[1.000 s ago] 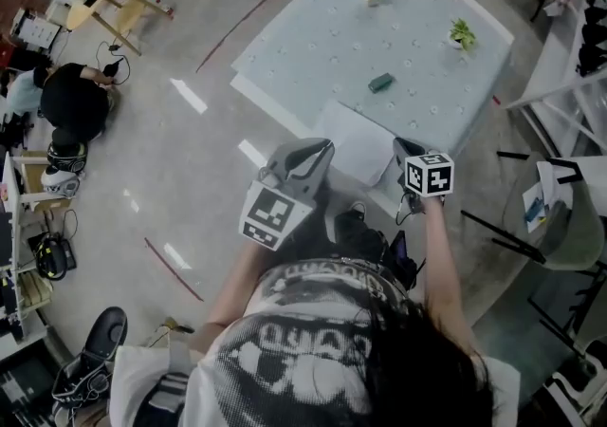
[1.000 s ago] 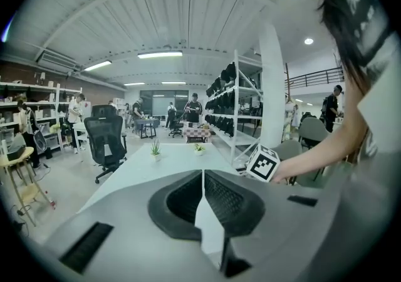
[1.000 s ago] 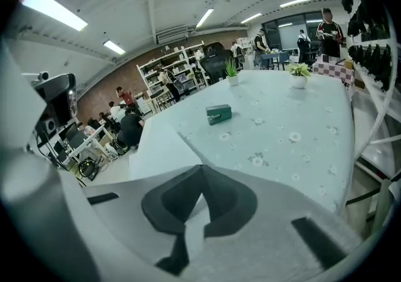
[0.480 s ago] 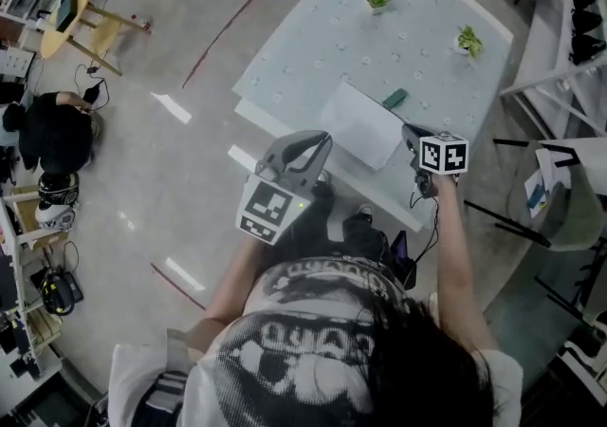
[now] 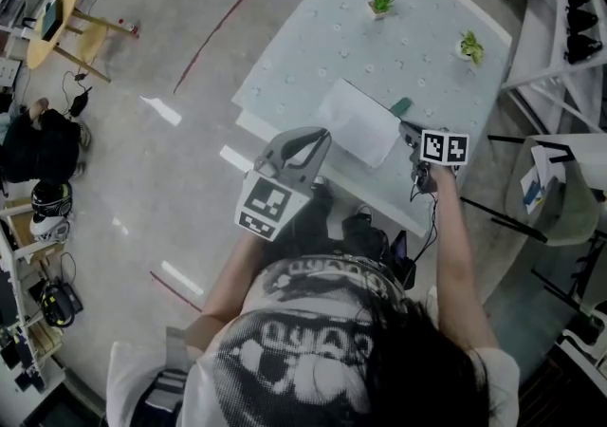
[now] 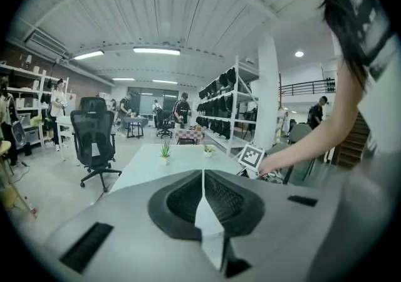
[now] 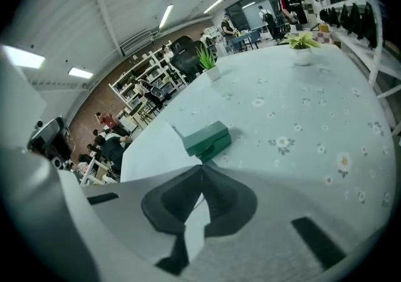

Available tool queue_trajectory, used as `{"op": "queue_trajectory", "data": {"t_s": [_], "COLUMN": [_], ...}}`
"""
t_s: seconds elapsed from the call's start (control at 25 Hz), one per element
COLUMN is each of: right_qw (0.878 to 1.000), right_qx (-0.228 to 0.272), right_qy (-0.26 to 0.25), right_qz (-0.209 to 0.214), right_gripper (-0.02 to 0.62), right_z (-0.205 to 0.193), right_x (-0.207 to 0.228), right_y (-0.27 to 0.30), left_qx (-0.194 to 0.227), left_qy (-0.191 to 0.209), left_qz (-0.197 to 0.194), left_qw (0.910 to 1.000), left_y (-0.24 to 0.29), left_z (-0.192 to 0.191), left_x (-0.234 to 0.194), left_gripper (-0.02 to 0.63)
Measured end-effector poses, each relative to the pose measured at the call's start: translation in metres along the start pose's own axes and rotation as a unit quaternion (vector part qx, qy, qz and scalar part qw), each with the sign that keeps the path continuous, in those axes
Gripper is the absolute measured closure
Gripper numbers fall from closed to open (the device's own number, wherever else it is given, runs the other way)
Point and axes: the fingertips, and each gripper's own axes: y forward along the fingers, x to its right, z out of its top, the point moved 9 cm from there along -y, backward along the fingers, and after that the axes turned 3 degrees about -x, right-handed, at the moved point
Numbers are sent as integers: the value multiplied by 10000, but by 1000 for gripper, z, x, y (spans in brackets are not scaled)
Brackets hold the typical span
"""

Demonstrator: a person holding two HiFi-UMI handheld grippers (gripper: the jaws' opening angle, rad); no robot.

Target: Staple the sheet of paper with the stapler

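Nothing stapled yet: left hand-held gripper (image 6: 202,175) and right hand-held gripper (image 7: 202,167) closed, empty; stapler (image 5: 402,105) untouched at two o'clock of paper (image 5: 358,121).

Two potted plants (image 5: 383,1) (image 5: 464,46), one green stapler (image 5: 401,106), one paper sheet (image 5: 358,121), two hand-held grippers (image 5: 321,136) (image 5: 405,130).

Grey, black-padded, marker-tagged left hand-held gripper (image 5: 321,137) and right hand-held gripper (image 5: 407,132); black-and-white printed T-shirt (image 5: 285,344), dark hair (image 5: 422,363).

Open lab hall, shelving (image 6: 220,108), office chair (image 6: 93,136)
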Motion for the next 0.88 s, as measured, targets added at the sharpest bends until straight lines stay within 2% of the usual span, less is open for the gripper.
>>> {"op": "queue_trajectory", "data": {"t_s": [0.24,0.36,0.88], "right_qw": [9975,9961,9916], "right_qx": [-145,-88,193], "right_qy": [603,731,1263], "right_qz": [341,476,213], "right_gripper": [589,589,589], "right_z": [1,6,9], "right_x": [6,3,25], "right_y": [11,14,1], "left_qx": [4,4,18], "left_qy": [-74,-98,-120], "left_qz": [-7,-11,-25], "left_qw": [10000,10000,9999], "left_y": [6,8,22], "left_z": [-2,-1,4], "left_x": [-14,-20,-41], "left_gripper": [597,597,597]}}
